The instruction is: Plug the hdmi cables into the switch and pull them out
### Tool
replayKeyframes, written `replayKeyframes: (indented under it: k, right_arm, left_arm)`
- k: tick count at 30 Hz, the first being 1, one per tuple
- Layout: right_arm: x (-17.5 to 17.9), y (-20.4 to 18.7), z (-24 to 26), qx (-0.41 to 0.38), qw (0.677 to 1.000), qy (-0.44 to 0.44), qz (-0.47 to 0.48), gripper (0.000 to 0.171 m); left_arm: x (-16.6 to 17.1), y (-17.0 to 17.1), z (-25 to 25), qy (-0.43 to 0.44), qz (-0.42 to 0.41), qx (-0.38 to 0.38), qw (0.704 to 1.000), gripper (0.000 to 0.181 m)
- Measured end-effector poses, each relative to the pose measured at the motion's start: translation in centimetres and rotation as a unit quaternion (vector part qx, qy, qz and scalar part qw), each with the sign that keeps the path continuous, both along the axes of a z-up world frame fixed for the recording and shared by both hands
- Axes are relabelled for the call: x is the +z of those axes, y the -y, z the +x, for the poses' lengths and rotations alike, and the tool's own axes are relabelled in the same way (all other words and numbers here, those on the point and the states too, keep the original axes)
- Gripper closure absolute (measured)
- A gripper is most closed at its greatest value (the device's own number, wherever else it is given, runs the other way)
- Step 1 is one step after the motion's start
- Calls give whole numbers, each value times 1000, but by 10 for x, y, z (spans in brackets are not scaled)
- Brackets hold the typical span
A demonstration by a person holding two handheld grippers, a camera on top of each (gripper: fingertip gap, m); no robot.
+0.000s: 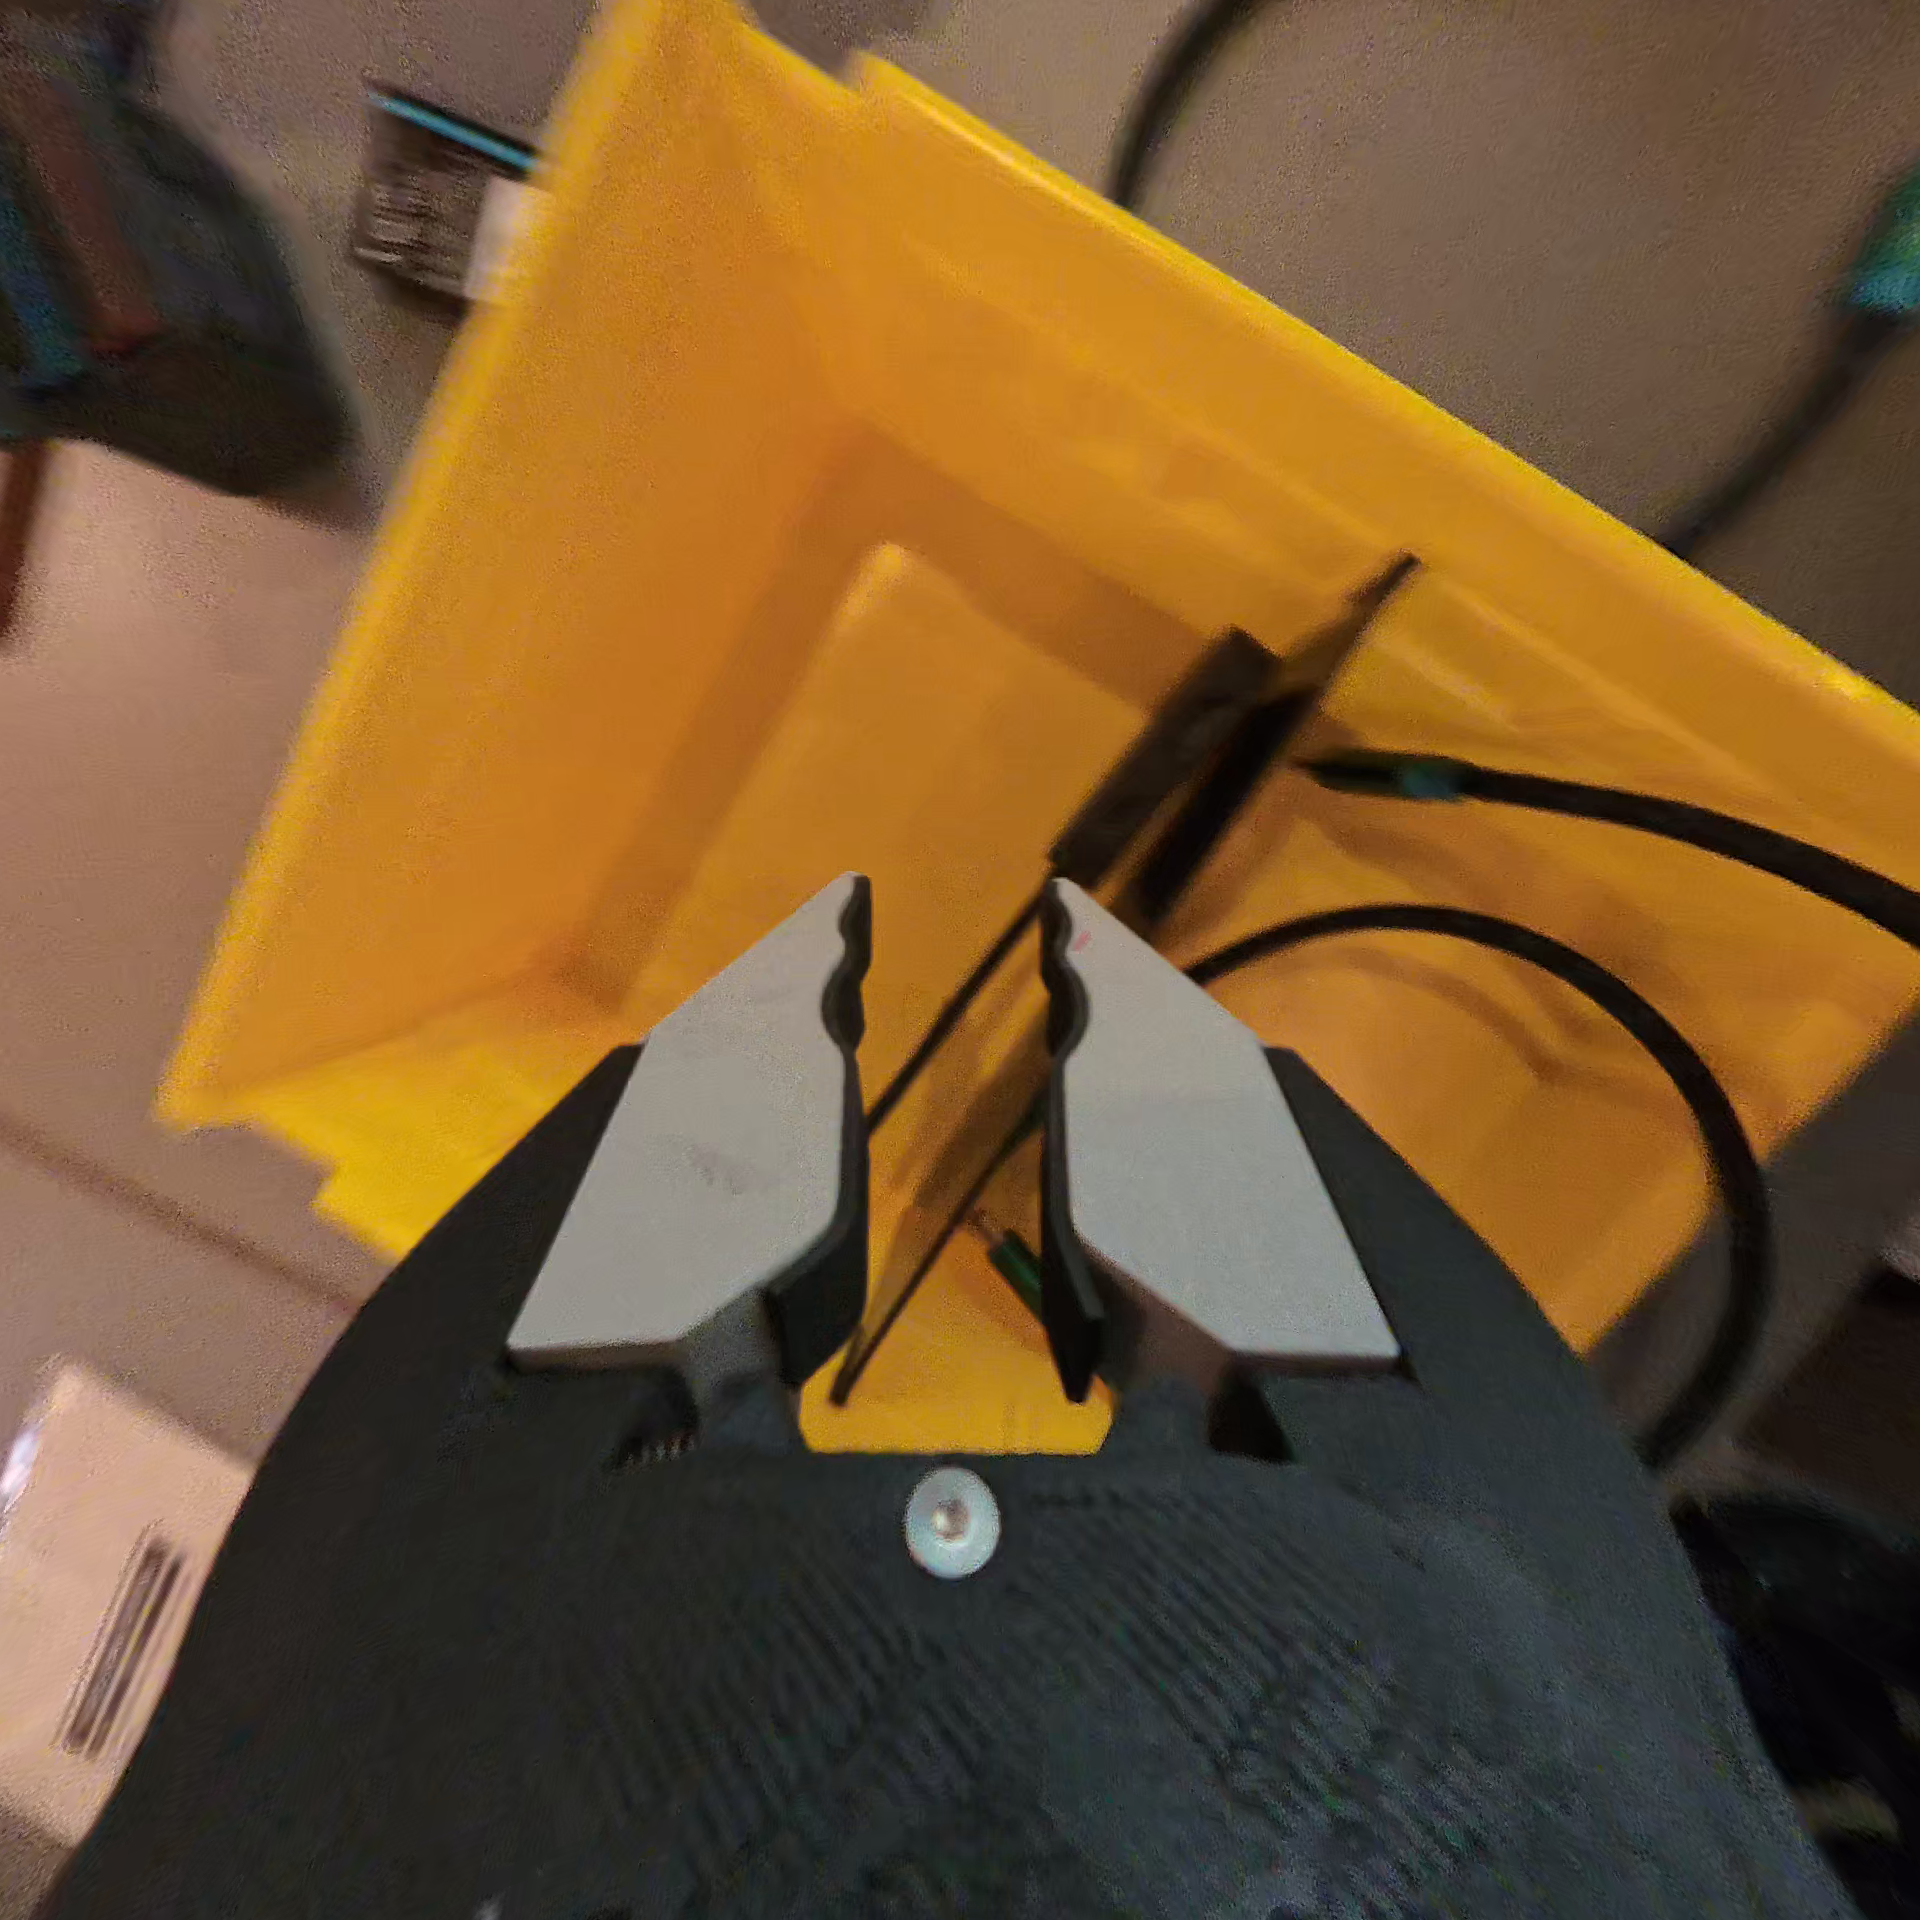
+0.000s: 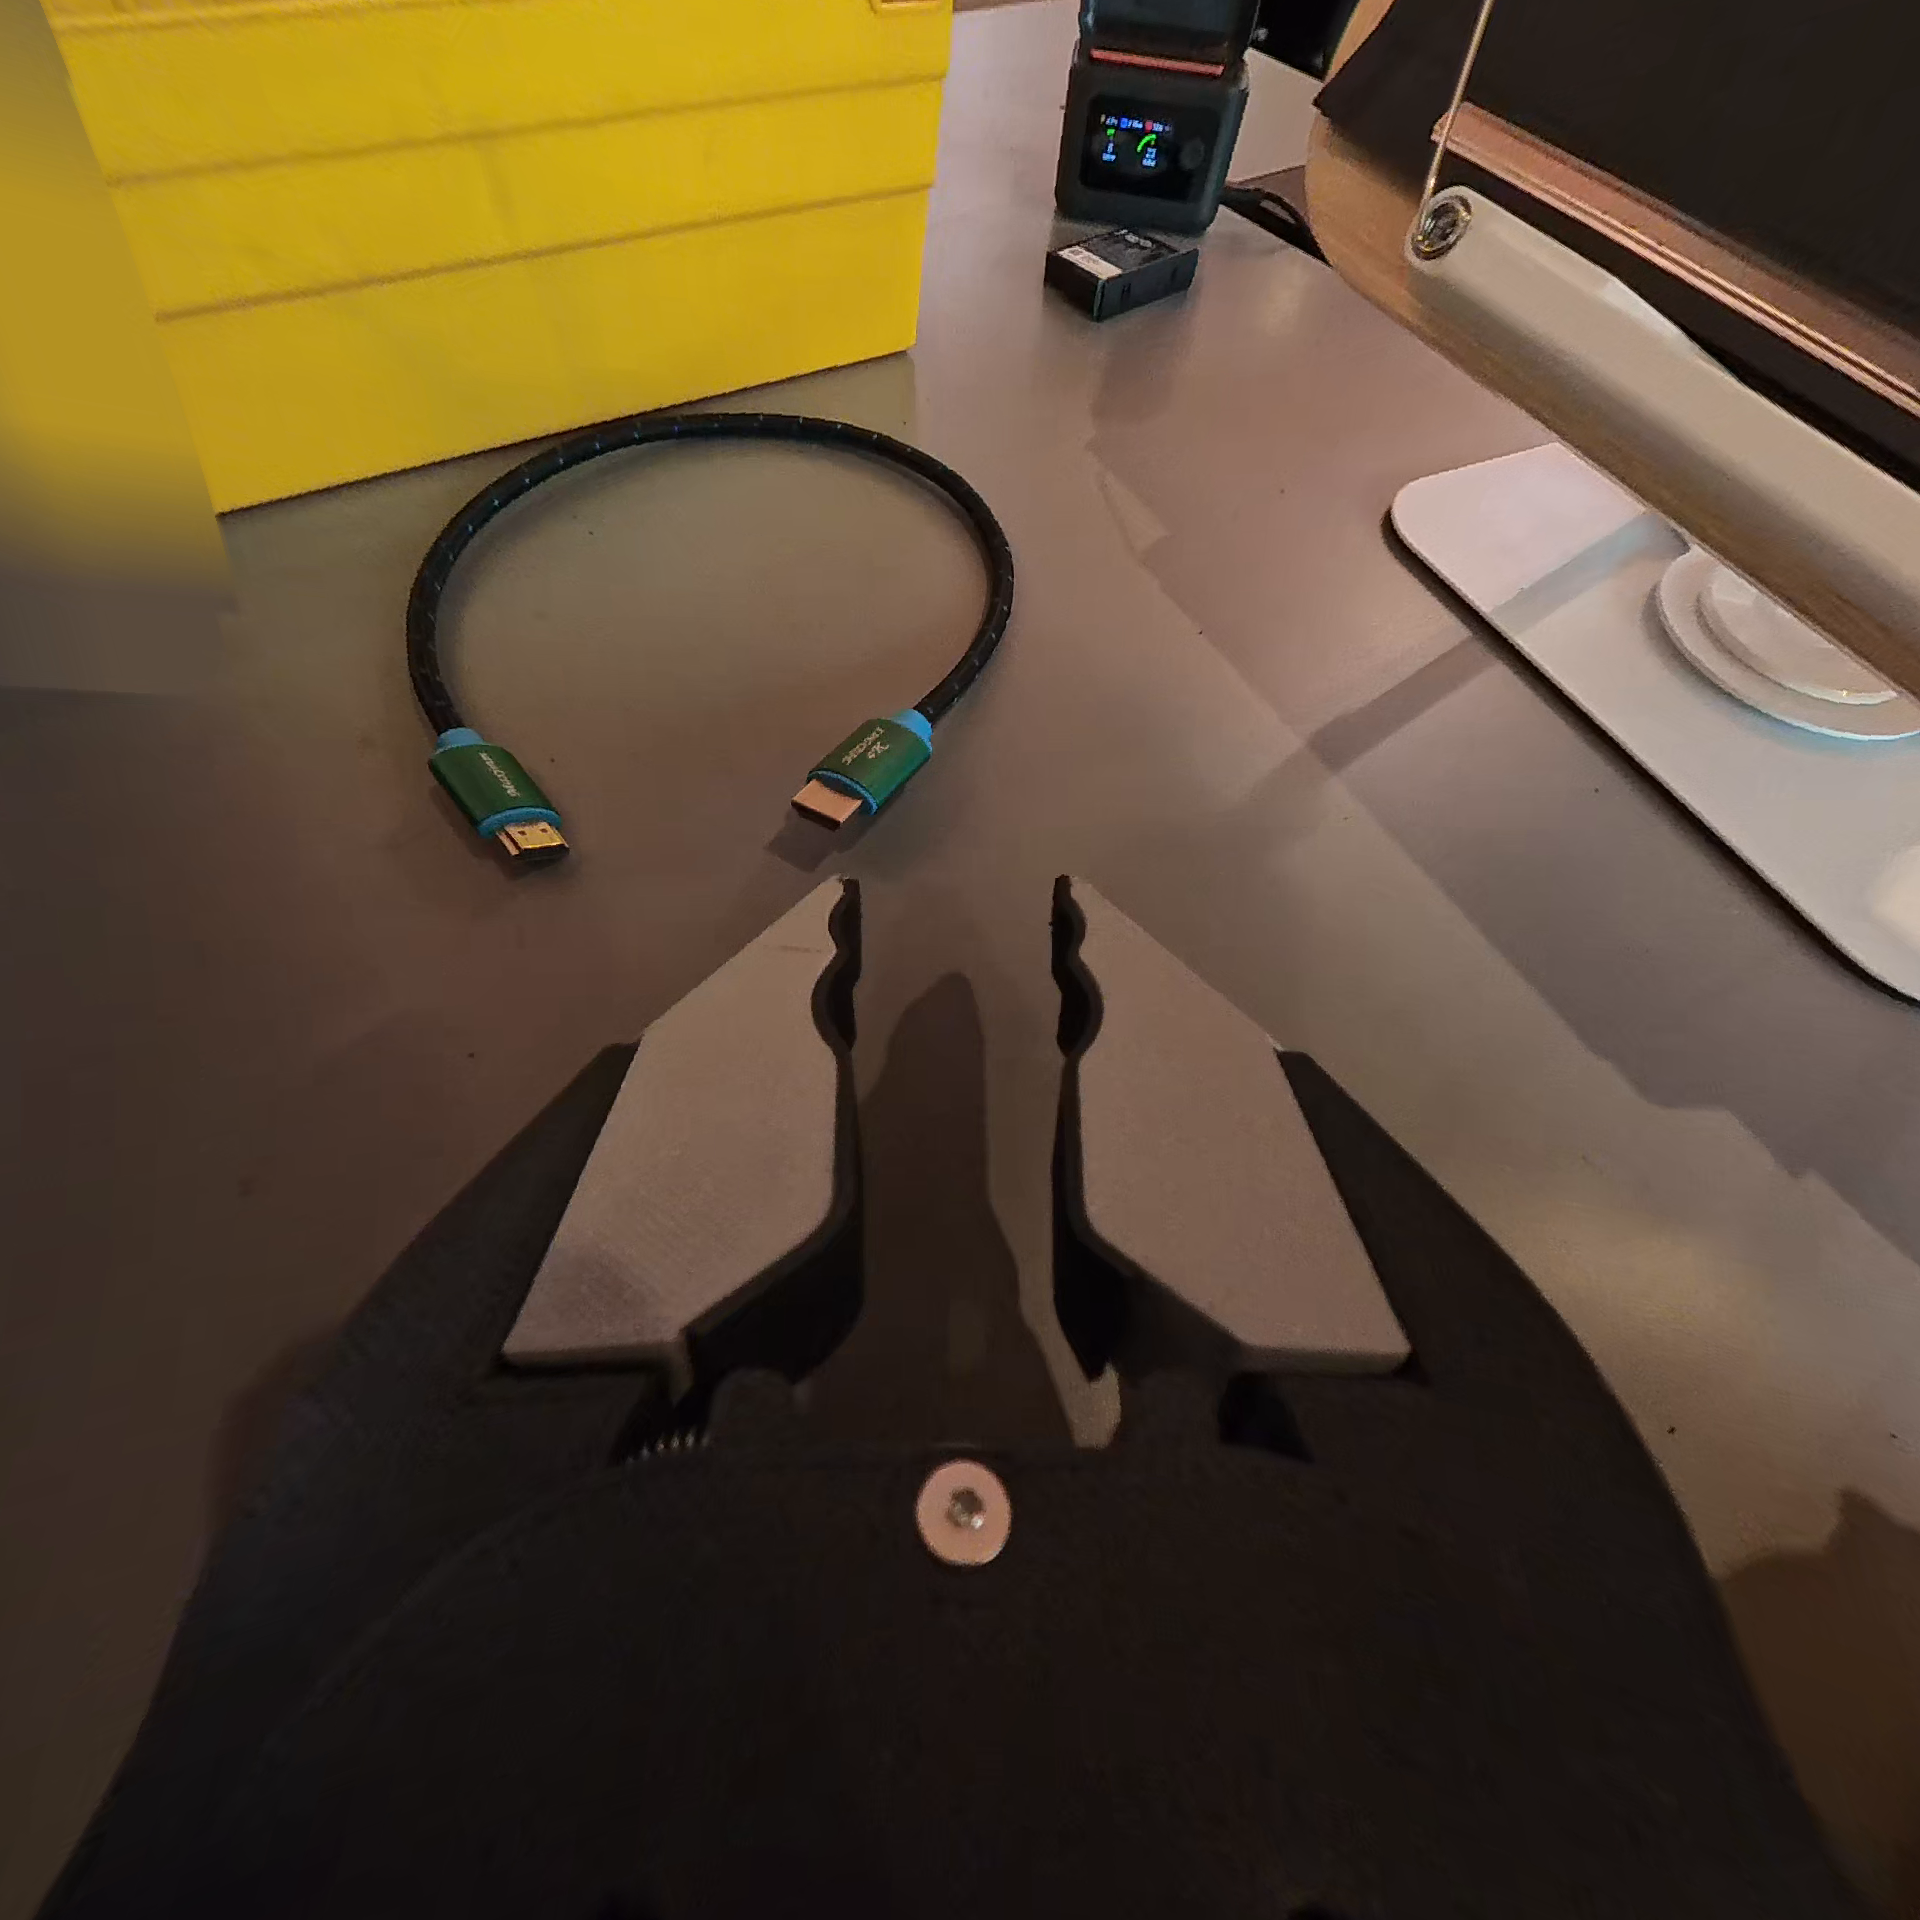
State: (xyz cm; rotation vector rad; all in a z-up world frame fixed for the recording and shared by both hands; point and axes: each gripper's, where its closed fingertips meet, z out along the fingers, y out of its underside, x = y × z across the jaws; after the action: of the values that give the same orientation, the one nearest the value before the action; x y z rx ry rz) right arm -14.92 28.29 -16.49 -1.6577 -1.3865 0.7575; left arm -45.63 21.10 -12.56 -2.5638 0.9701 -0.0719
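Grey desk [image 2: 1195, 644], looped hdmi cable [image 2: 717, 447] plugs toward spread right tongs [image 2: 956, 894]; left tongs [image 1: 956, 894] spread.

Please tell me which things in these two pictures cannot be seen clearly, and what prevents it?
- Switch, left wrist view: motion blur; its ports cannot be made out.
- Cables in the yellow bin, left wrist view: the right edge cuts them off; whether they are plugged in is unclear.
- Thin dark plate between the left hand-held gripper fingers: contact unclear.
- Monitor, right wrist view: cut off by the edge.
- Small device screen: too small.
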Motion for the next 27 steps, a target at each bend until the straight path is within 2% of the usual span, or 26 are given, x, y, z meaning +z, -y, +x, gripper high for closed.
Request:
replayKeyframes:
  k: [1,2,3,5,6,10,15,16,20,22,24,27]
  right_arm:
    - [-1,1,0,1,1000,3,2,137]
    - [-1,1,-1,3,1000,6,4,137]
    - [-2,2,-1,4,1000,8,6,137]
    - [-2,2,-1,4,1000,9,10,137]
    - [-2,3,-1,5,1000,8,10,137]
    - [-1,6,-4,12,1000,2,-4,137]
    - [-1,9,-4,15,1000,3,-1,137]
    - [-1,10,-3,15,1000,3,-1,137]
    - [3,11,-2,15,1000,-2,1,137]
    - [6,12,-1,15,1000,-8,4,137]
    - [9,12,0,15,1000,-13,6,137]
    - [13,14,1,17,1000,-18,9,138]
  left_arm:
    - [-8,8,2,0,-21,-14,1000,158]
    - [-14,13,-1,-13,-33,-14,999,173]
    - [-17,16,-2,-19,-38,-14,999,181]
    - [-12,17,0,-1,-30,-15,999,181]
    - [-7,14,1,10,-23,-11,1000,171]
    - [5,1,17,62,-29,-35,997,153]
    - [-19,-6,30,35,-104,-71,991,148]
    - [-18,-8,39,60,-115,-76,989,149]
    - [-25,-19,36,67,-156,-42,985,127]
    - [-24,-35,20,40,-126,-4,991,154]
    - [-27,-40,2,-2,-106,-2,994,155]
    - [-33,-31,5,19,-127,-6,992,150]
